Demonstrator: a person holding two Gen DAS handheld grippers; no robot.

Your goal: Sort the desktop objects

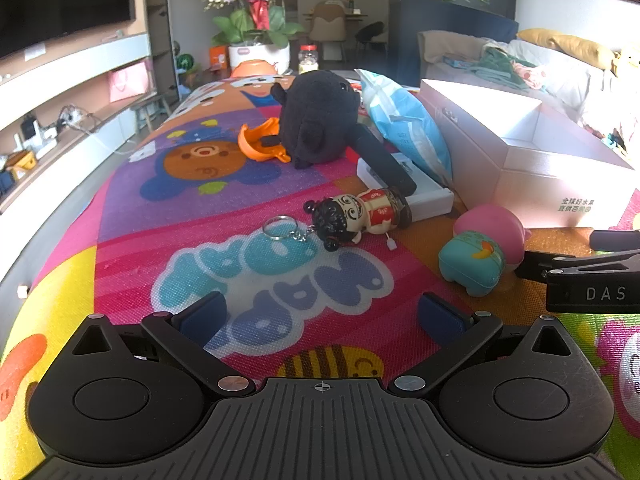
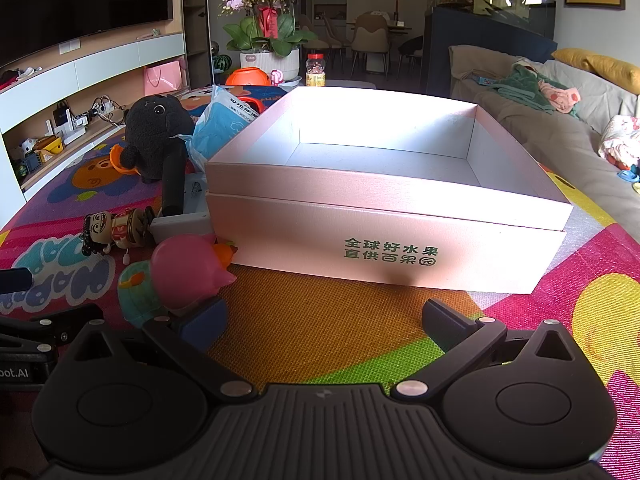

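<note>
The left gripper (image 1: 320,316) stood with its jaws spread wide and nothing between them, angled down over the colourful cartoon play mat (image 1: 192,200). The right gripper (image 2: 322,320) was likewise fully spread and held nothing, above an orange patch of the same mat.

Landmark taken: the open pink cardboard box (image 2: 384,236), which carried green Chinese lettering on its front wall. Its interior, as seen from the right wrist view, was bare white.

Directly before the right gripper sat the box. Just left of the box's front left corner lay a pink-and-teal toy figure (image 2: 180,280), tipped on its side, close to the right gripper's left finger. Left of the box and beyond that figure lay a small painted doll keychain (image 1: 360,216), on its side, its ring (image 1: 278,228) resting on the mat. The doll touched a flat white box (image 1: 424,196), which sat against the pink box's left wall. A black cylindrical object (image 1: 384,156) lay across the white box. Further back along the box's left side were a blue-and-white plastic packet (image 1: 404,124), a black plush toy (image 1: 316,116) and an orange plastic piece (image 1: 260,140) beside the plush.
</note>
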